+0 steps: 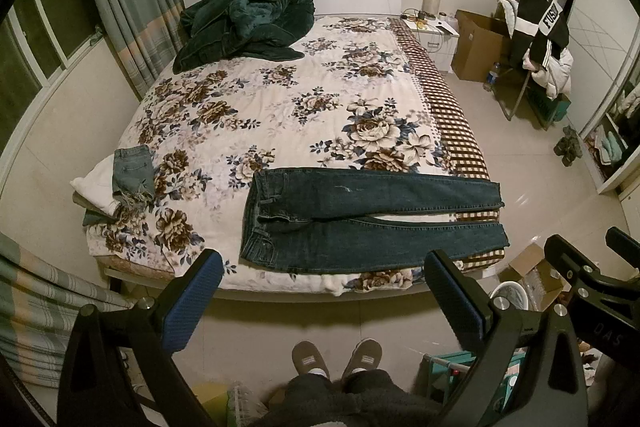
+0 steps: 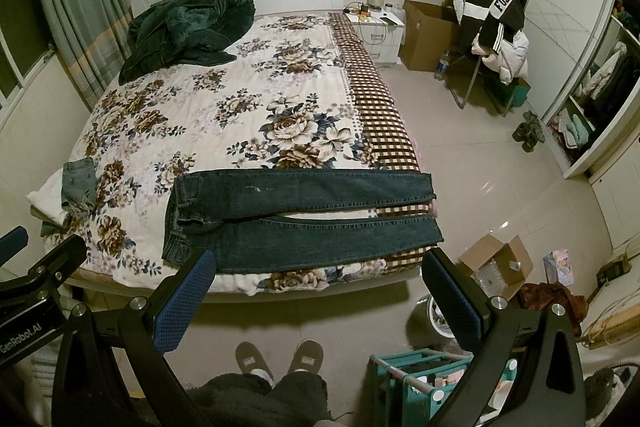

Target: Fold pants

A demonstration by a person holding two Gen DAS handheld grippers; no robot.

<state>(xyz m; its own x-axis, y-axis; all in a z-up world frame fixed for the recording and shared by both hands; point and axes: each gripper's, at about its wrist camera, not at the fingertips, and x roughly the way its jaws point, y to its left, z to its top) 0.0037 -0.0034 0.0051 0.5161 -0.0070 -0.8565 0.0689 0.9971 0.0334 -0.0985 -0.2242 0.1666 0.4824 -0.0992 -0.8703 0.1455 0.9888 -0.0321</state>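
Not started yet: both tongs, left tongs (image 1: 324, 291) & right tongs (image 2: 318, 289), gape wide, empty, held back from the bed (image 2: 240, 99). Jeans (image 2: 304, 223) lie flat just ahead, legs apart, waistband left. Next, prob.: reach in, pinch one leg's edge.

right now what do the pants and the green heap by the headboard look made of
Pants: dark blue denim, matte, judging by the stitched seams, waistband and a faded scuff on one leg.
Green heap: seemingly plush fleece or velvet, with a soft sheen on deep folds; exact fabric unclear.
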